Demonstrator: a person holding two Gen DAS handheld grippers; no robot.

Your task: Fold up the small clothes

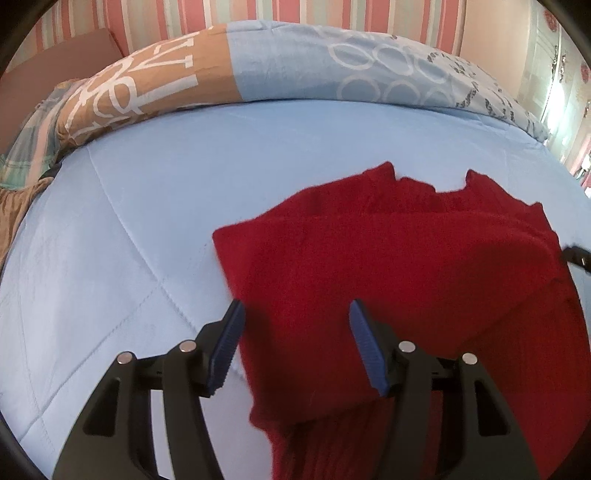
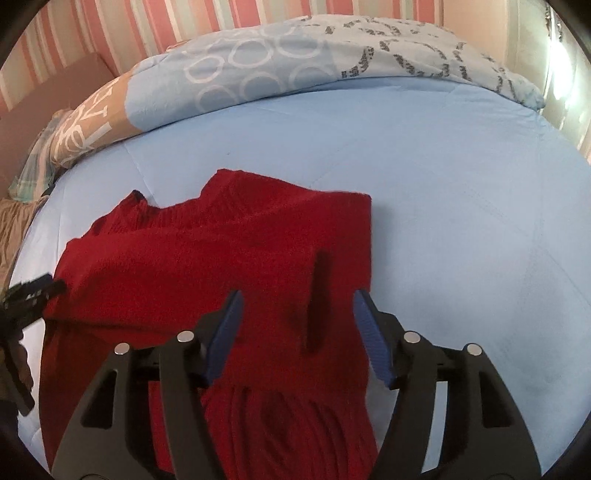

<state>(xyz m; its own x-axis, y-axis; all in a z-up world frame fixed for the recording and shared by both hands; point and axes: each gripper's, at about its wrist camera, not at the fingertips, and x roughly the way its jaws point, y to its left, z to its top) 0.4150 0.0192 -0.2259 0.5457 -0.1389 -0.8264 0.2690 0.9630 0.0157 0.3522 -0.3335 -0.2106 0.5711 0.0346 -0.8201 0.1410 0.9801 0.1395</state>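
A small red knit sweater [image 1: 388,266] lies on the light blue bed cover [image 1: 147,206], with both sides folded in over the middle. My left gripper [image 1: 295,314] is open and empty, just above the sweater's left edge. In the right wrist view the sweater [image 2: 221,258] lies ahead and below, on the cover [image 2: 461,221]. My right gripper [image 2: 297,301] is open and empty over the sweater's right part, its right finger near the right edge. The other gripper shows at each view's edge, in the left wrist view [image 1: 576,254] and in the right wrist view [image 2: 29,291].
A rolled duvet with blue, brown and ring patterns [image 1: 295,66] lies along the far side of the bed, also in the right wrist view [image 2: 295,55]. A striped pink wall [image 1: 332,14] stands behind. A plaid cloth [image 1: 33,140] lies at the far left.
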